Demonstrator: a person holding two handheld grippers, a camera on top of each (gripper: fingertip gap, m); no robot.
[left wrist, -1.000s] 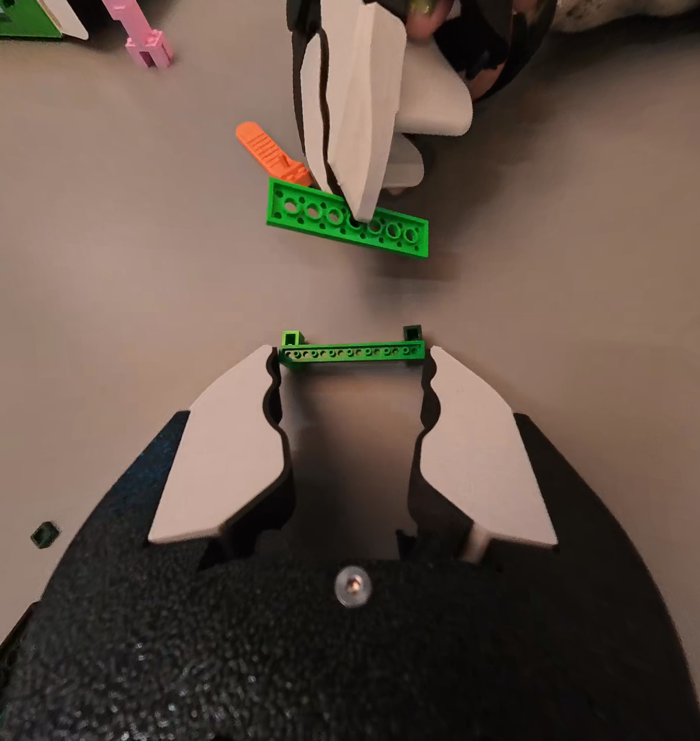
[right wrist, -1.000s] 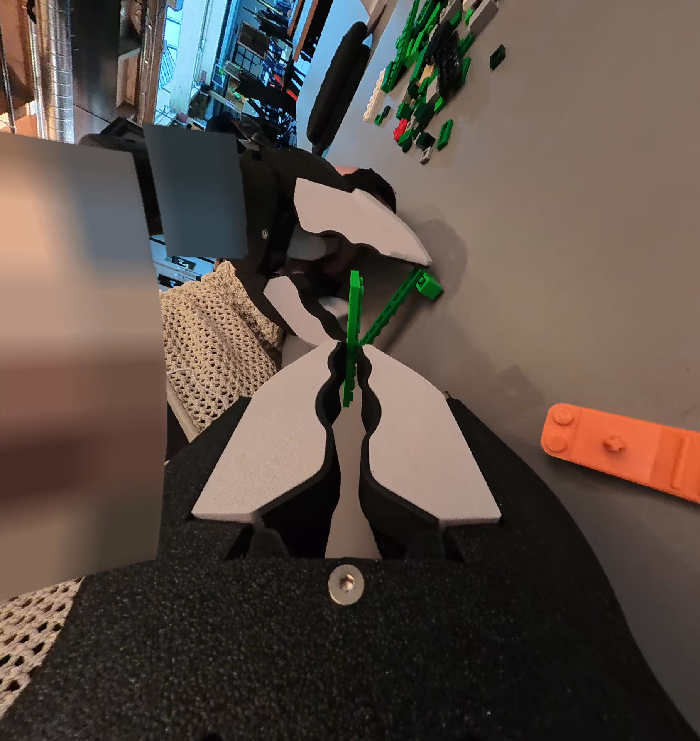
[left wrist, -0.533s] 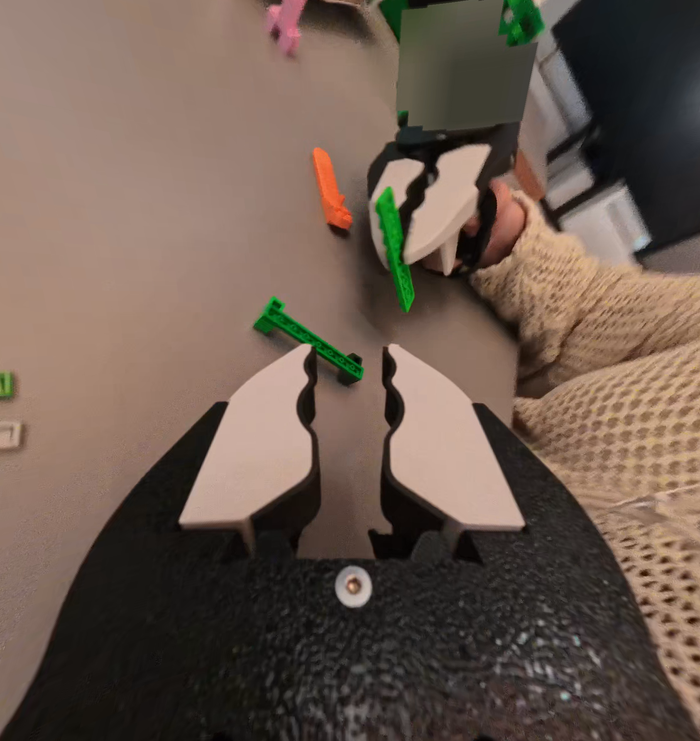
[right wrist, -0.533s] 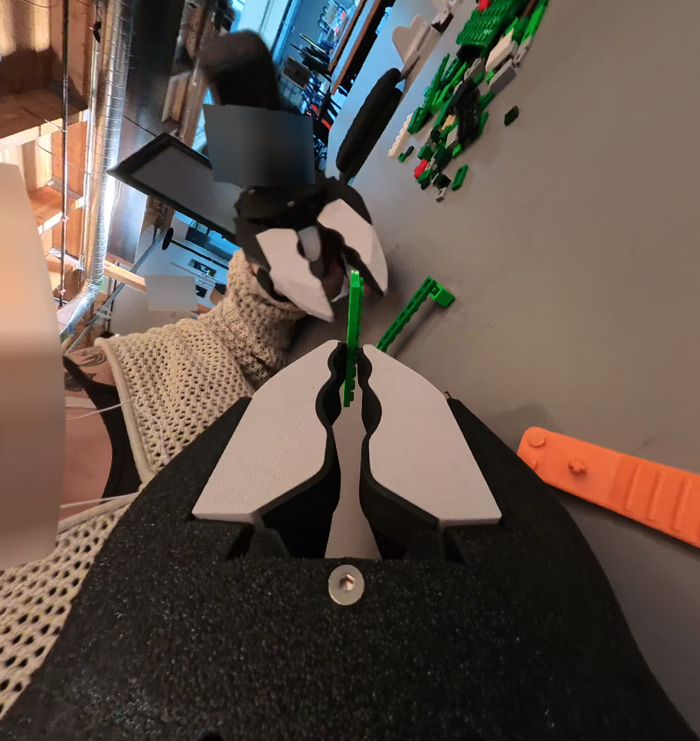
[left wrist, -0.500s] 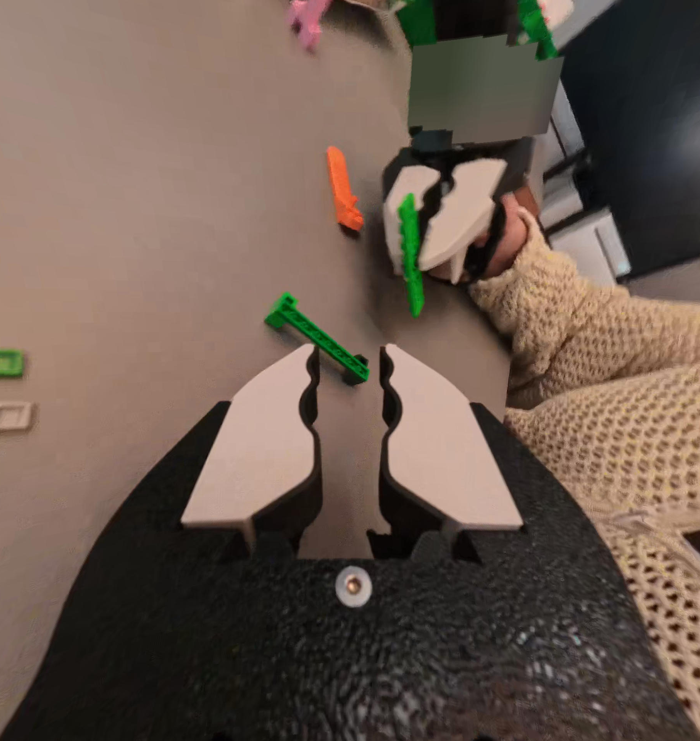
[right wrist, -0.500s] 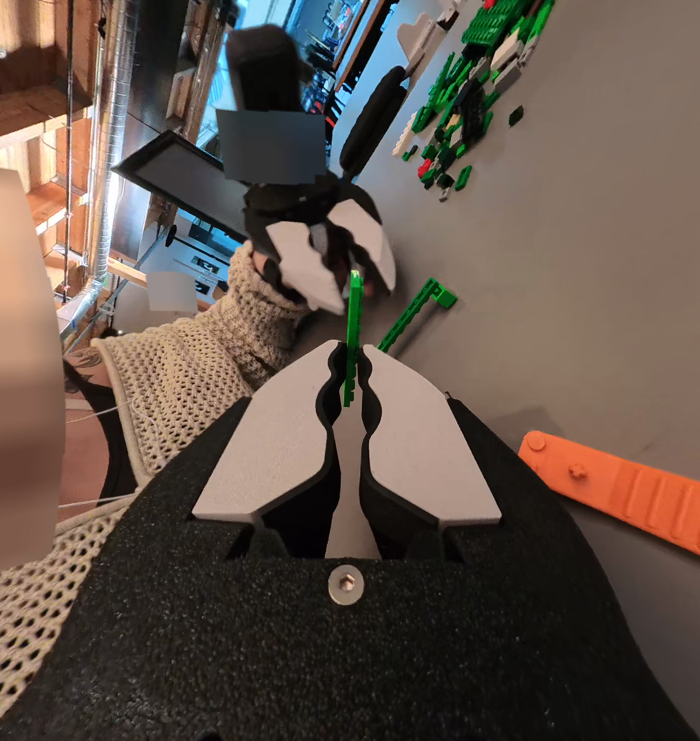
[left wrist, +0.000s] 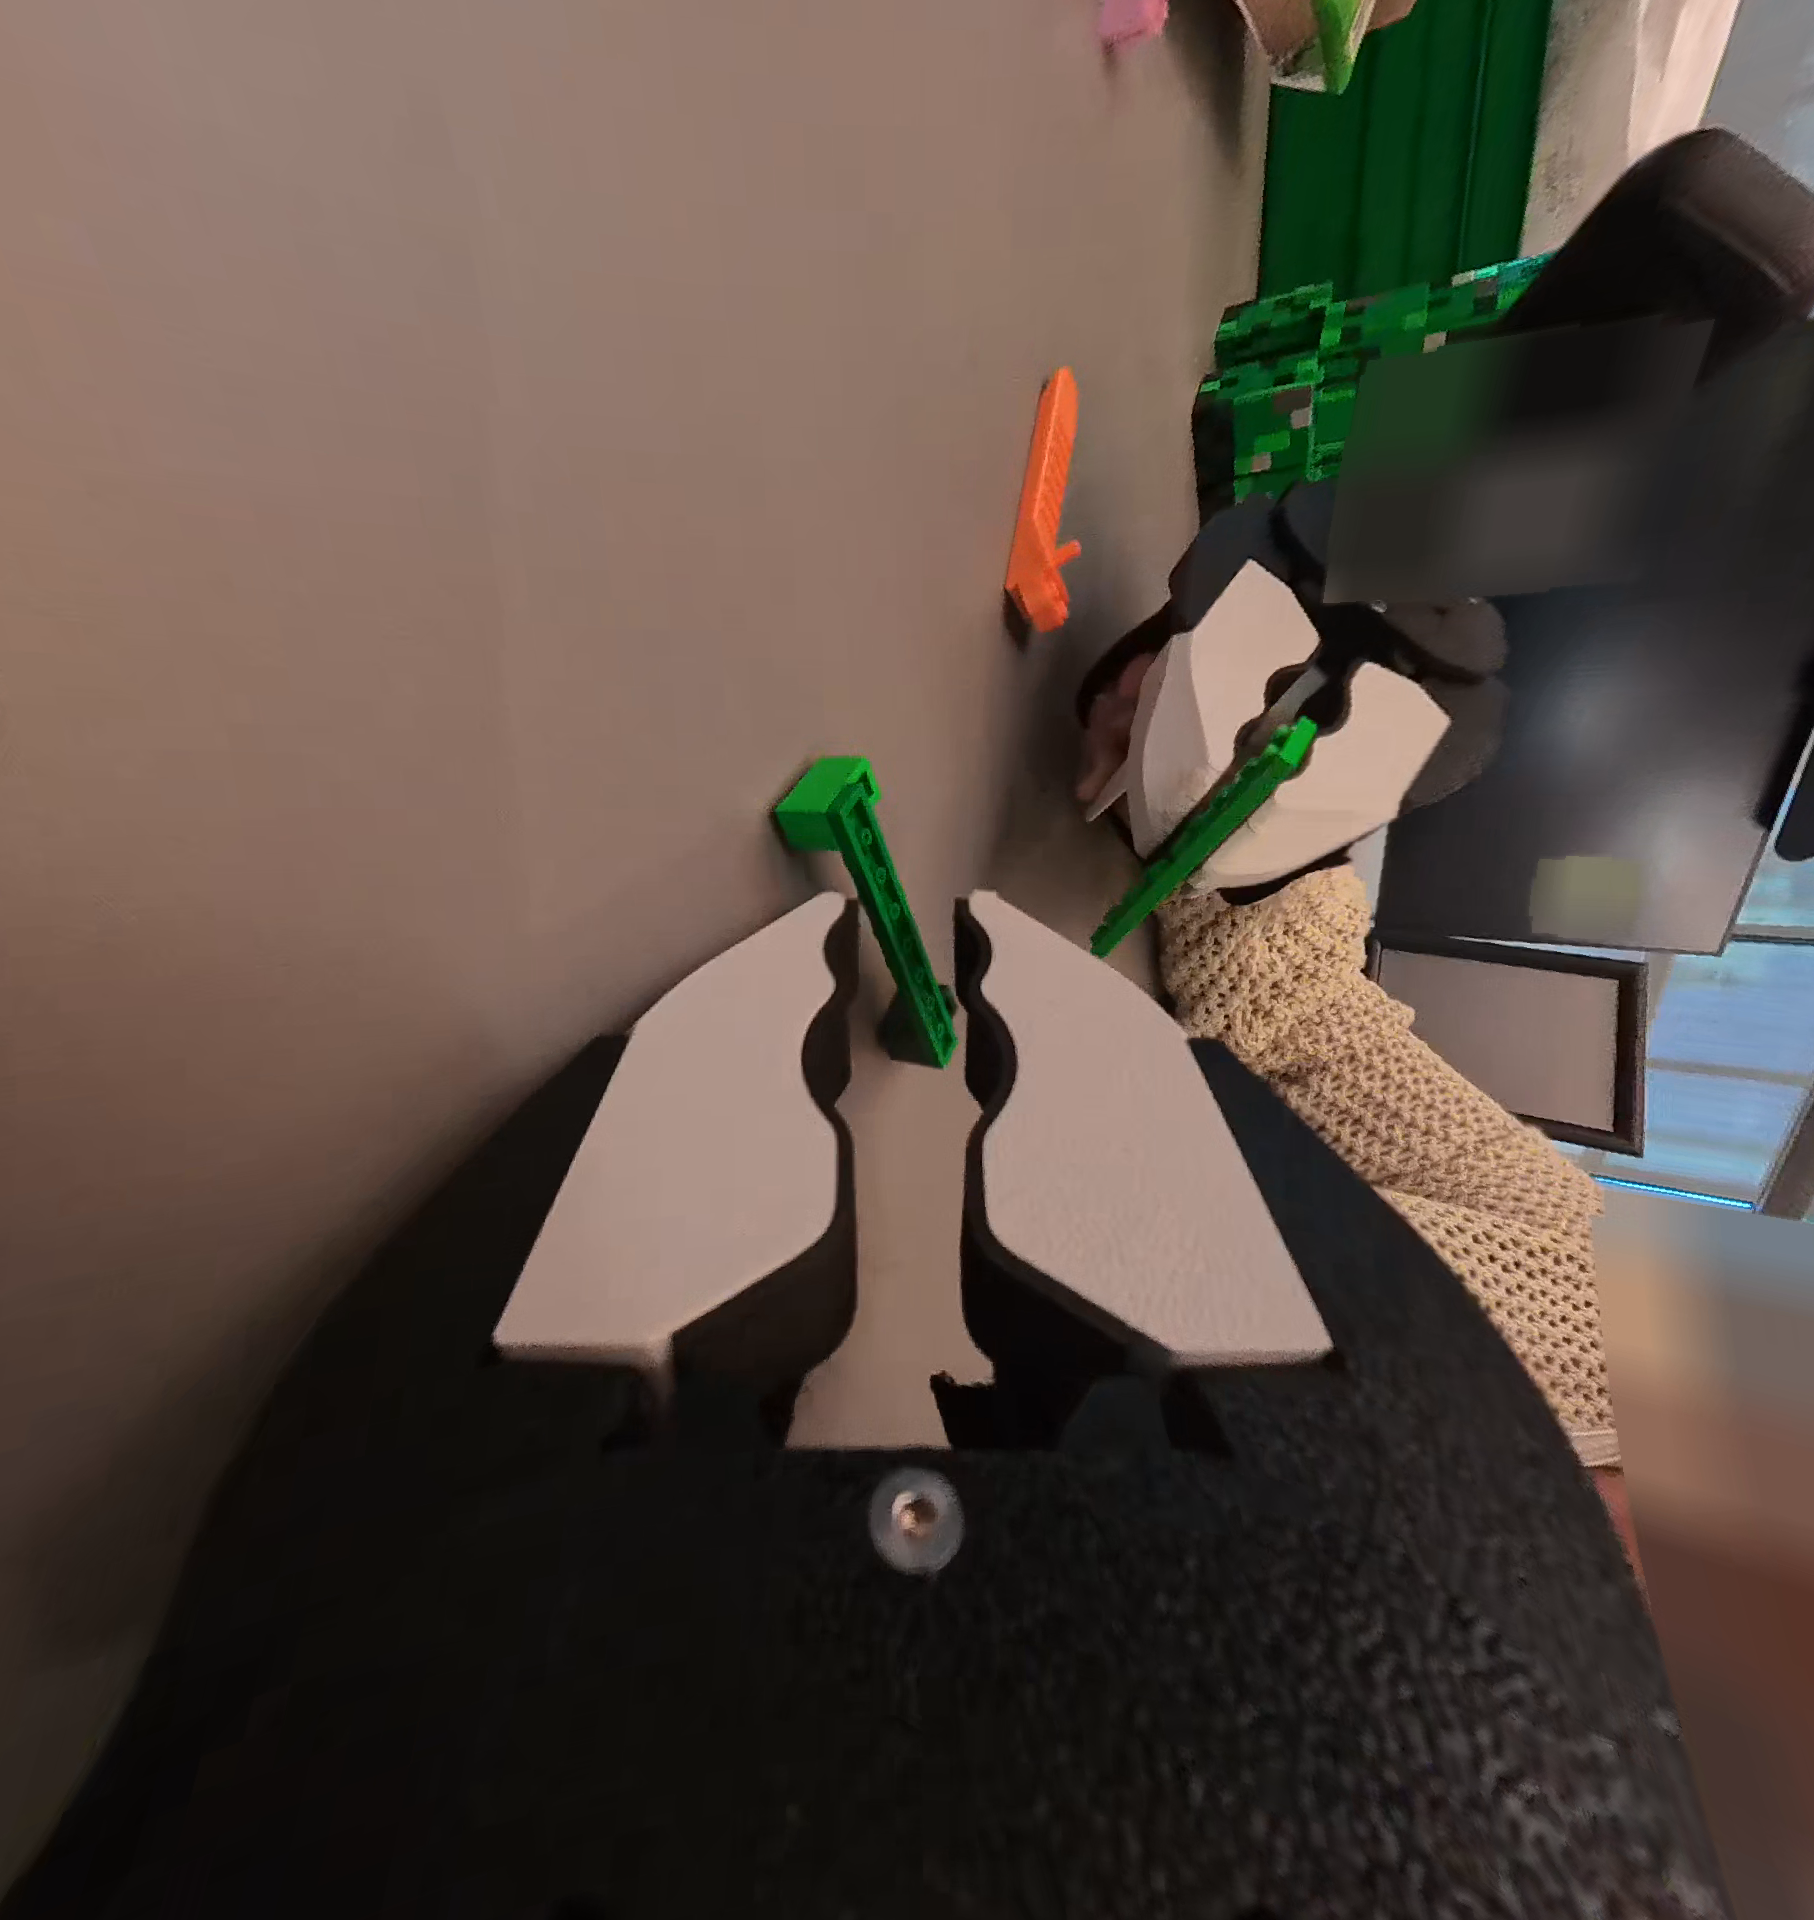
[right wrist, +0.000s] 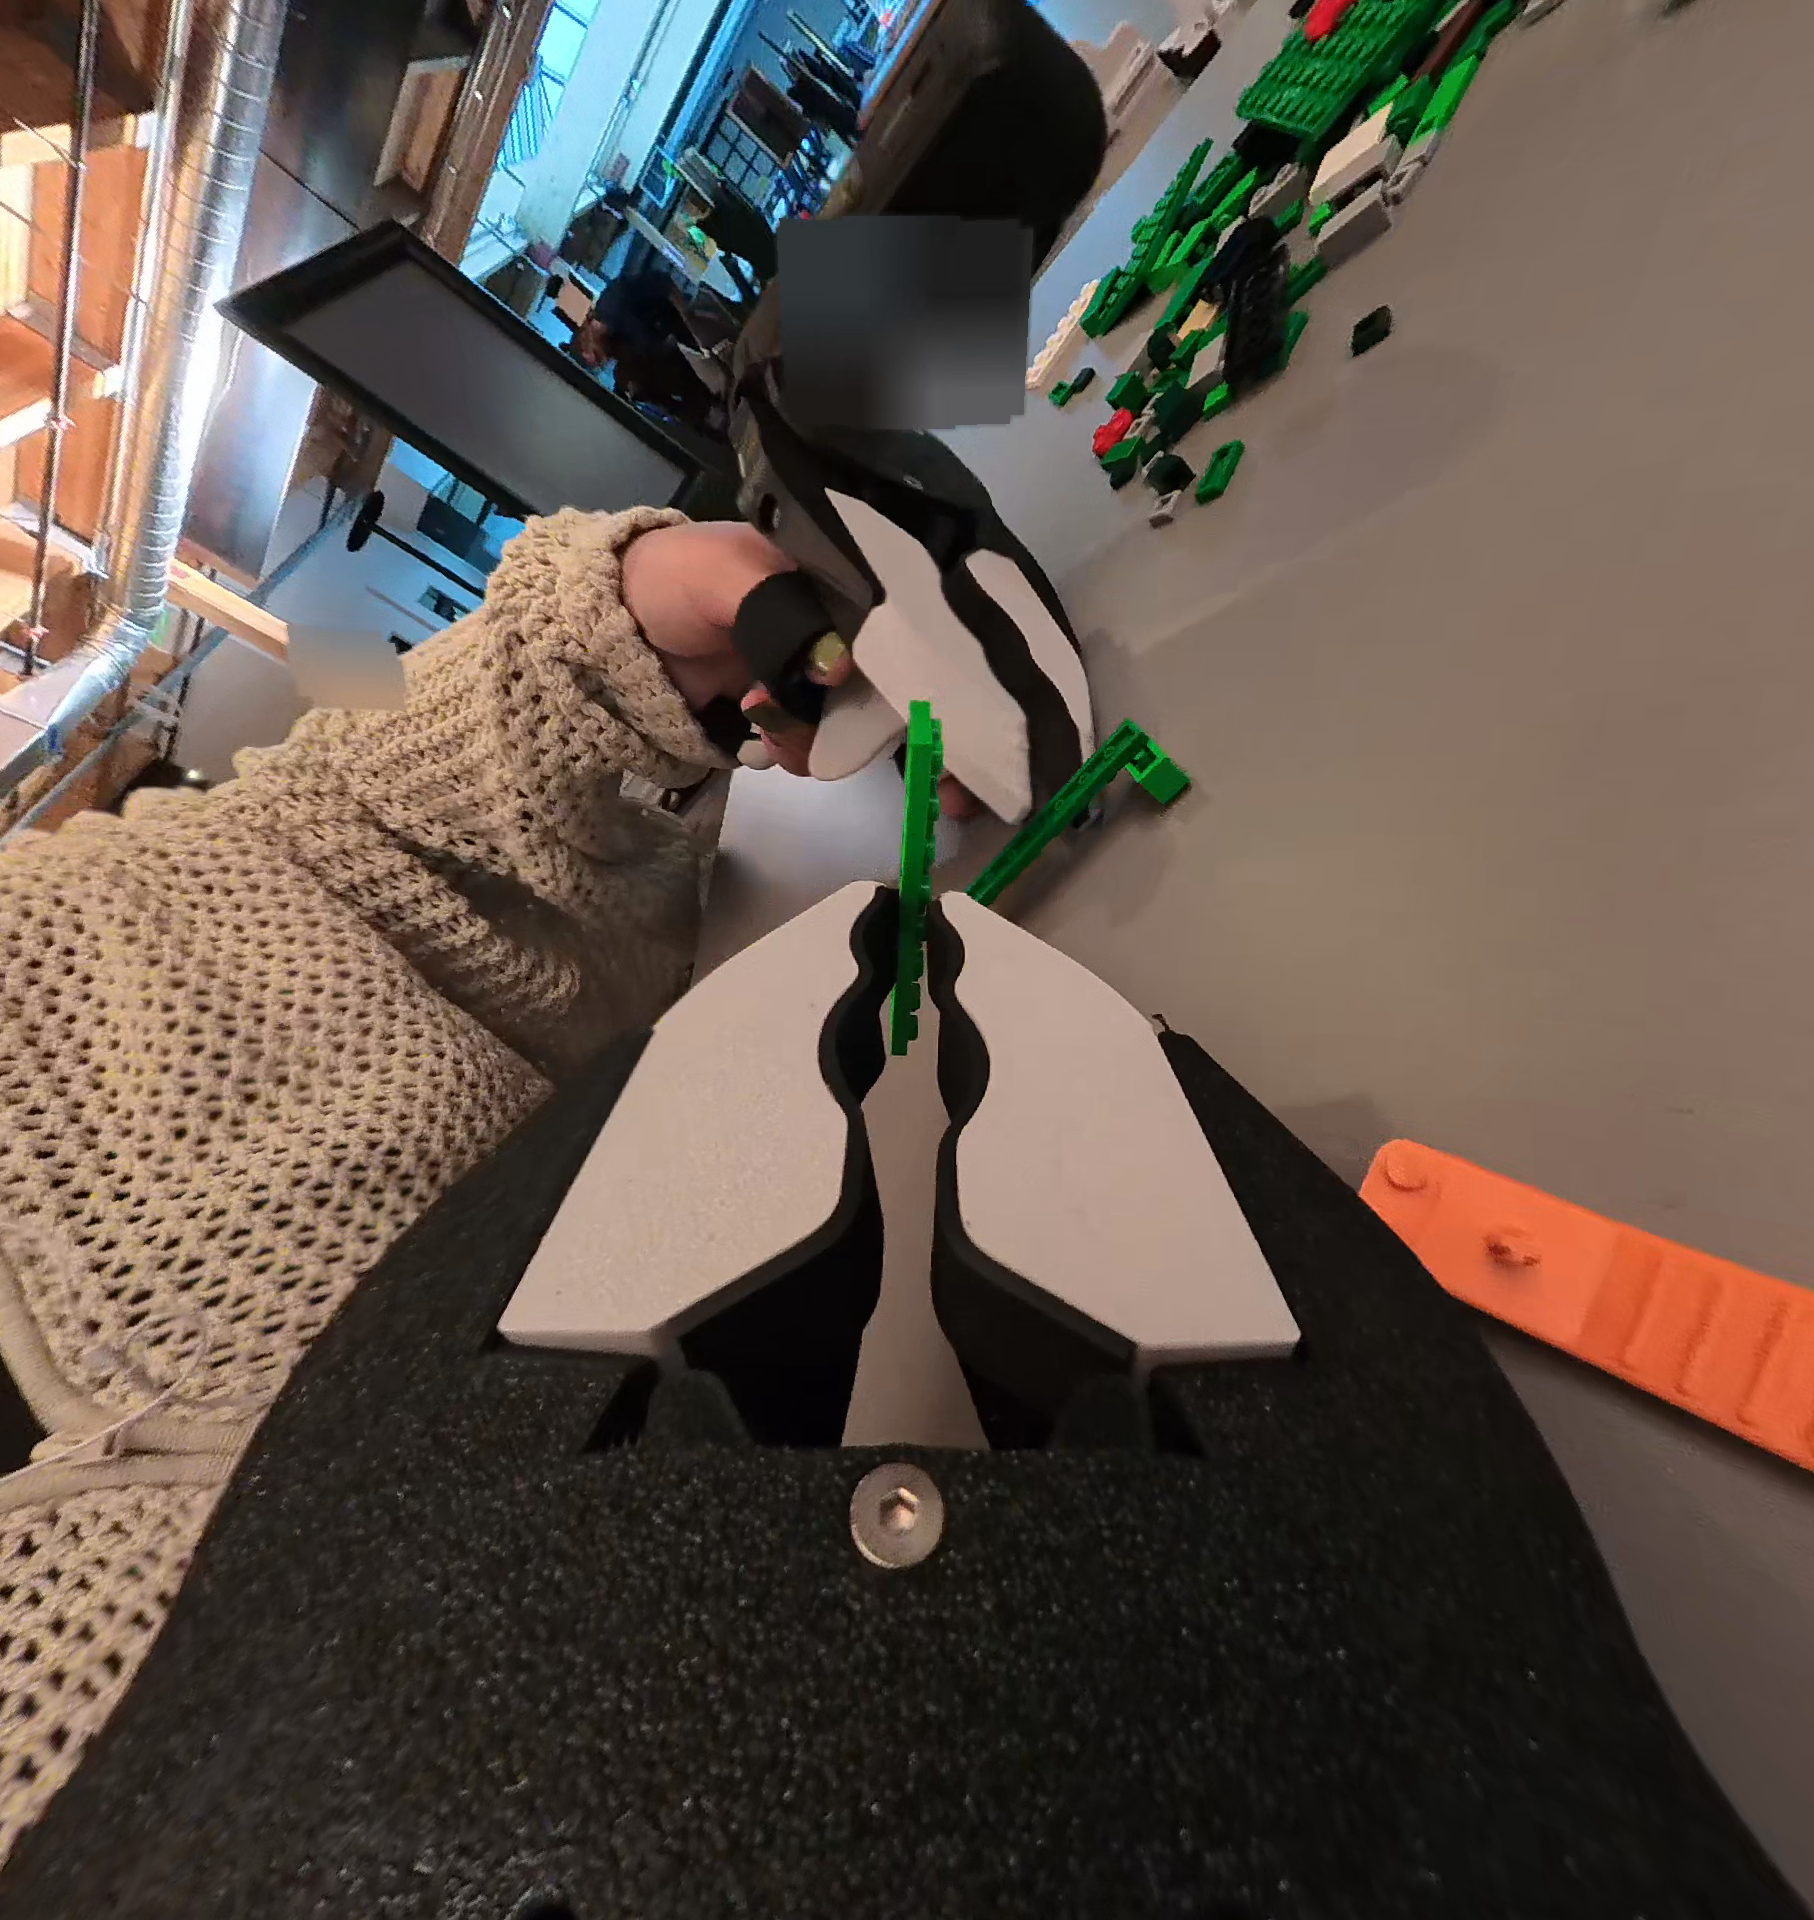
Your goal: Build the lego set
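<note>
No writing, label, brand, number or sign can be read in either view.

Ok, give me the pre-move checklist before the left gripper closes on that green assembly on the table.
1. Right gripper grip on the green plate: ok, shut on it edge-on.
2. Left gripper open: ok, a gap shows between the fingers.
3. Long green assembly between the left fingers: ok, its near end lies in the gap.
4. Left pads touching the assembly: cannot tell.
5. Assembly resting on the table: ok.
6. Orange brick separator out of the way: ok, it lies well beyond the assembly.
</note>
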